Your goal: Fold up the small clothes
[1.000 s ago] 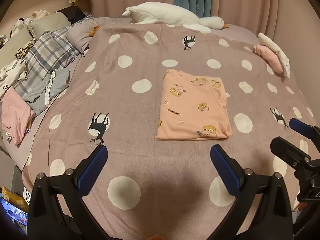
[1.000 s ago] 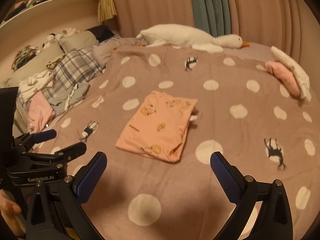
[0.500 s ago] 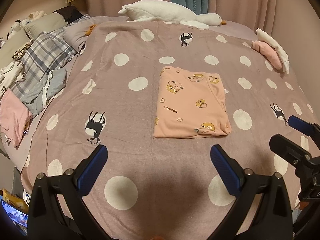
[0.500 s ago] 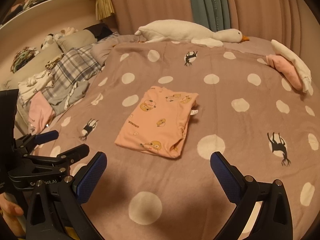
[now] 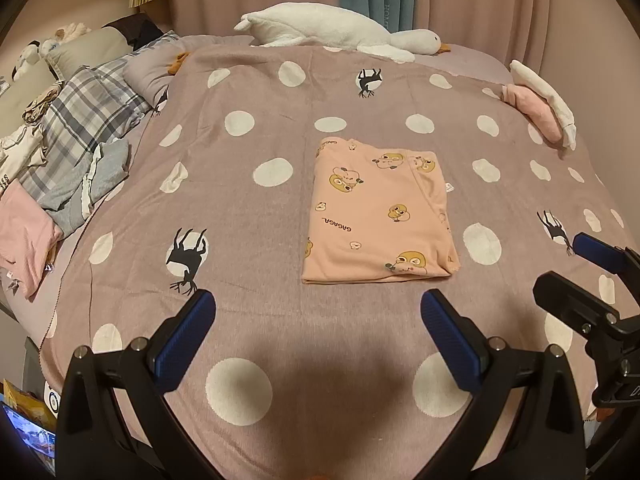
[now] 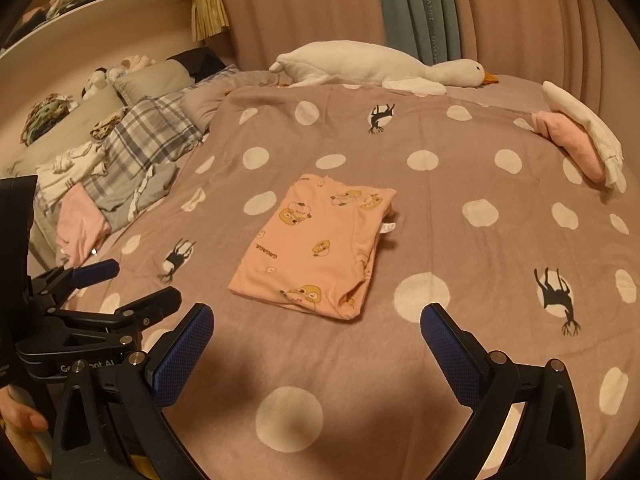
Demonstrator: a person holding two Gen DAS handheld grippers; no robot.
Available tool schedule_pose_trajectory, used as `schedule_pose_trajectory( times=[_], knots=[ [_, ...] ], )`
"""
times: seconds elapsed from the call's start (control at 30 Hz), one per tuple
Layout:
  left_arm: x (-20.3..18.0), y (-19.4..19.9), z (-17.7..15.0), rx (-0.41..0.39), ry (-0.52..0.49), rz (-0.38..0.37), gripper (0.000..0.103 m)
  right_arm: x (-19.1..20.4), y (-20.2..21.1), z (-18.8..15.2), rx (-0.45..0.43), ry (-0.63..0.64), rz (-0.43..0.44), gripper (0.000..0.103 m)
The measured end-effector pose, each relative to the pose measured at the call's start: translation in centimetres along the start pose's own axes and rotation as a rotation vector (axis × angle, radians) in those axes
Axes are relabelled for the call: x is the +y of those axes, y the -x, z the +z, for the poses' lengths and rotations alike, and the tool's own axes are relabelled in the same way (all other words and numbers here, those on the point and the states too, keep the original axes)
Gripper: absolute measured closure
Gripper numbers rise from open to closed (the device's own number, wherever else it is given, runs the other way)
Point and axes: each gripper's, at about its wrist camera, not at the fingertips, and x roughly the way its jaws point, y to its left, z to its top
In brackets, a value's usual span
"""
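Note:
A small peach garment with cartoon prints (image 5: 380, 212) (image 6: 316, 244) lies folded into a flat rectangle in the middle of the polka-dot bedspread (image 5: 260, 264) (image 6: 440, 240). My left gripper (image 5: 318, 320) hovers open above the bed's near edge, short of the garment, nothing between its blue pads. My right gripper (image 6: 316, 332) is likewise open and empty, near the garment's front right corner. Each gripper shows in the other's view: the right one (image 5: 576, 268) at the right edge, the left one (image 6: 120, 284) at the left edge, held by a hand (image 6: 20, 420).
Unfolded clothes, a plaid piece and pink and grey items (image 5: 60, 168) (image 6: 112, 176), are heaped along the left side. A white plush goose (image 5: 340, 36) (image 6: 380, 68) lies at the head. A pink and white folded stack (image 5: 540, 108) (image 6: 576, 140) sits at the right edge.
Both grippers have drawn back and tilted slightly, so the folded garment sits a little lower and farther in each view. The garment itself has not moved. Both jaws stay open.

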Motion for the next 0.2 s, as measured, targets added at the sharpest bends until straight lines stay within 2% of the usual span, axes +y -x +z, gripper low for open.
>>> schedule_pose_trajectory(
  times=[0.2],
  knots=[
    [-0.13,0.05,0.12,-0.005,0.001,-0.001,0.0,-0.08,0.0,0.19,0.0,0.002,0.001,0.001]
  ],
)
